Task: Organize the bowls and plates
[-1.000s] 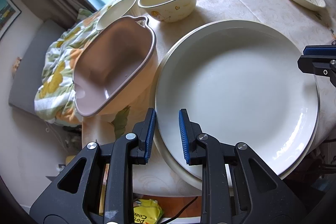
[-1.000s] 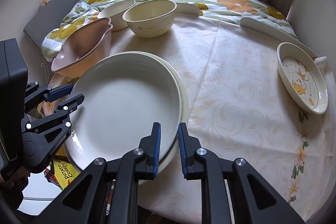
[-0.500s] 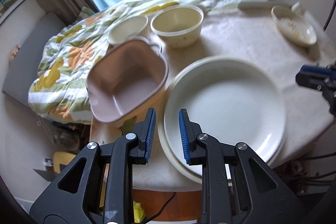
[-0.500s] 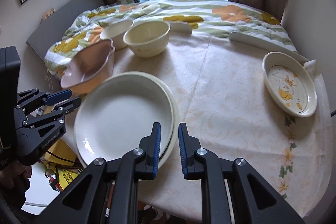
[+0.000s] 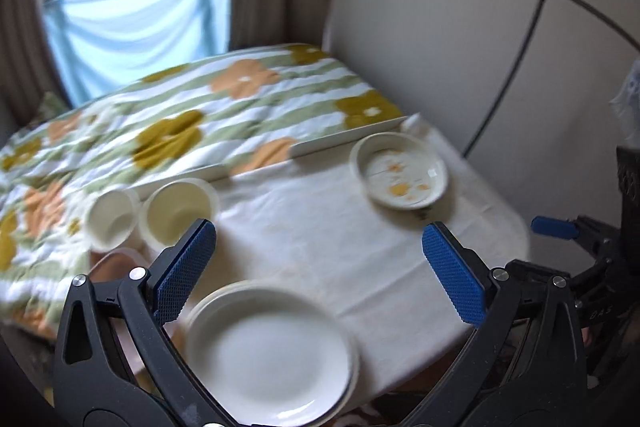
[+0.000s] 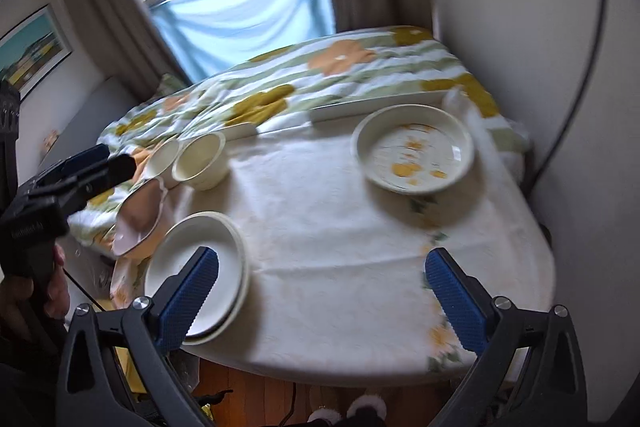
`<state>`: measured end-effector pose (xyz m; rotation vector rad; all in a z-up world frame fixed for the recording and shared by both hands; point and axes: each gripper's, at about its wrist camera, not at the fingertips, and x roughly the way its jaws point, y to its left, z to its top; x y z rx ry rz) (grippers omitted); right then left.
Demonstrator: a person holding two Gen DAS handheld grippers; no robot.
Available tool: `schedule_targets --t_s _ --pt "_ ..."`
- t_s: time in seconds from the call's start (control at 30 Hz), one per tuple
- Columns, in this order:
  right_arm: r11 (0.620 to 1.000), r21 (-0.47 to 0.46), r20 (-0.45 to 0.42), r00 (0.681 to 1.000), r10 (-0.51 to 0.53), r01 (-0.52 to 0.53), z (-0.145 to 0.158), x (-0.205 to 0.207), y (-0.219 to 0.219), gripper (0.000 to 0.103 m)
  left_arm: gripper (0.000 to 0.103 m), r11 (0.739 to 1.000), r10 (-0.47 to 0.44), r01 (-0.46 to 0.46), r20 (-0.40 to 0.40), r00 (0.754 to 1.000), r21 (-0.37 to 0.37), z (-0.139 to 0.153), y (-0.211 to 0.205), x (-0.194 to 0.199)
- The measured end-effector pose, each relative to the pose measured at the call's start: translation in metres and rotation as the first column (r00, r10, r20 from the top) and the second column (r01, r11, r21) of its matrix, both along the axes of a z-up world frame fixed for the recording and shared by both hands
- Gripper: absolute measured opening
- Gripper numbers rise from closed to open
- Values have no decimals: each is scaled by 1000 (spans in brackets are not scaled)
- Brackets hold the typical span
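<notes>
Two white plates (image 5: 268,351) (image 6: 196,259) lie stacked at the near left edge of the table (image 5: 320,239). Behind them stand a pink bowl (image 6: 138,219), a cream bowl (image 5: 180,211) (image 6: 202,159) and a small white bowl (image 5: 110,217) (image 6: 162,157). A dish with orange print (image 5: 400,171) (image 6: 414,151) sits at the far right. My left gripper (image 5: 318,227) hangs above the plates, its jaws opening wide with nothing between them. My right gripper (image 6: 320,254) is also high over the cloth, jaws opening and empty.
A flowered quilt (image 5: 180,131) covers the bed behind the table. A long white board (image 6: 376,105) lies along the table's back edge. A wall with a dark cable (image 5: 504,75) is close on the right. Slippers (image 6: 360,411) show on the floor below.
Both grippers have risen and drawn back from the stacked plates, so the table looks smaller. Their jaws, nearly shut before, now stand wide apart.
</notes>
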<state>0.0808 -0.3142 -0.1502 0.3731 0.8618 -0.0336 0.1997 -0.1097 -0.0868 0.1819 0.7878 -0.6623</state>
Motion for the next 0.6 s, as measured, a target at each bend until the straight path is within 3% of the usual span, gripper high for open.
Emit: schedule_targets --t_s 0.2,0.4,0.47,0.6 --pt "989 89 26 992 -123 121 12 7 -64 103 103 990 -138 136 -51 989 -42 14 -74 51" --pt "952 226 -65 978 -196 206 -43 48 -115 103 102 985 -164 169 -168 972 18 -31 -142 113" --pt "940 248 -94 971 -219 236 -63 61 -127 98 97 982 -167 181 -208 964 50 -56 -161 131" --pt "883 355 -183 950 -255 306 -108 84 -150 69 77 974 -171 207 -295 940 95 -111 -191 165"
